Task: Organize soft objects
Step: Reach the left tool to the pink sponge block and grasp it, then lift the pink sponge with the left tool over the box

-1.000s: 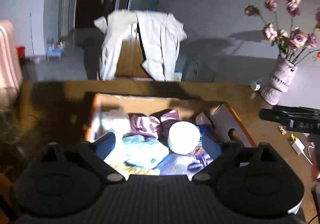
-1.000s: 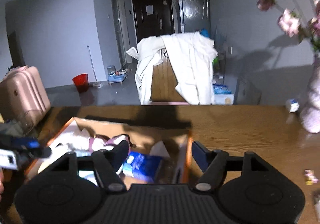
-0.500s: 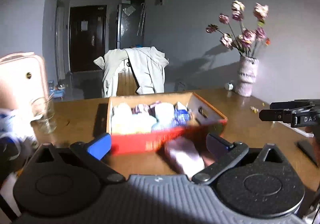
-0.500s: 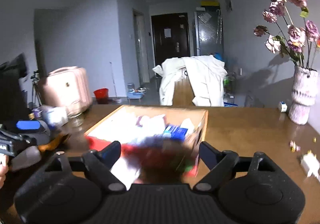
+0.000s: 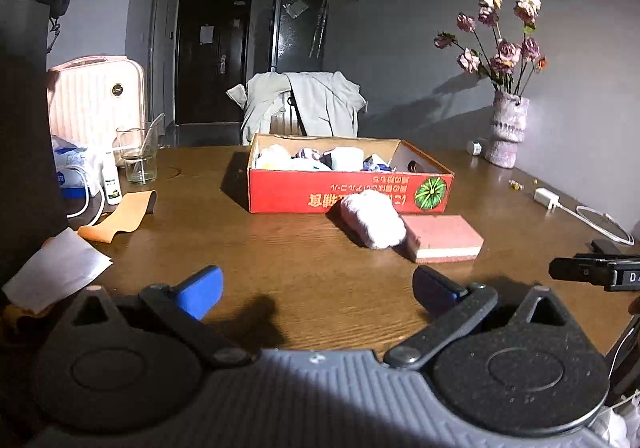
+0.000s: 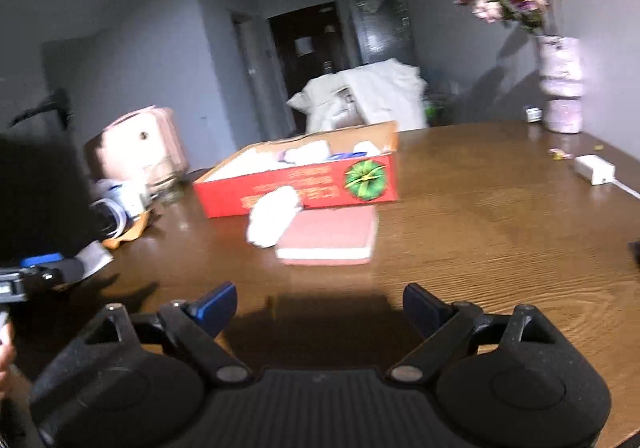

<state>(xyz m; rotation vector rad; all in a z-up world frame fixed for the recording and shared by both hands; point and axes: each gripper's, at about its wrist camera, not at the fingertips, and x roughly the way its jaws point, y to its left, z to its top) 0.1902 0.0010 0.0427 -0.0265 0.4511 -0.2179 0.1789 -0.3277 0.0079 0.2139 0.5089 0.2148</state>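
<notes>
A red cardboard box stands on the wooden table and holds several soft items. A fluffy pink-white bundle lies in front of it, touching a pink sponge block. My left gripper is open and empty, low over the table, well short of the bundle. My right gripper is open and empty too, facing the sponge from nearer the table's front.
A vase of dried flowers stands at the back right, with a white charger and cable near it. A glass, a small bottle, a bag and papers sit at the left. A chair with a jacket stands behind the table.
Both grippers have pulled back from above the box to low near the table's front. The bundle and sponge, hidden before, now show in front of the box.
</notes>
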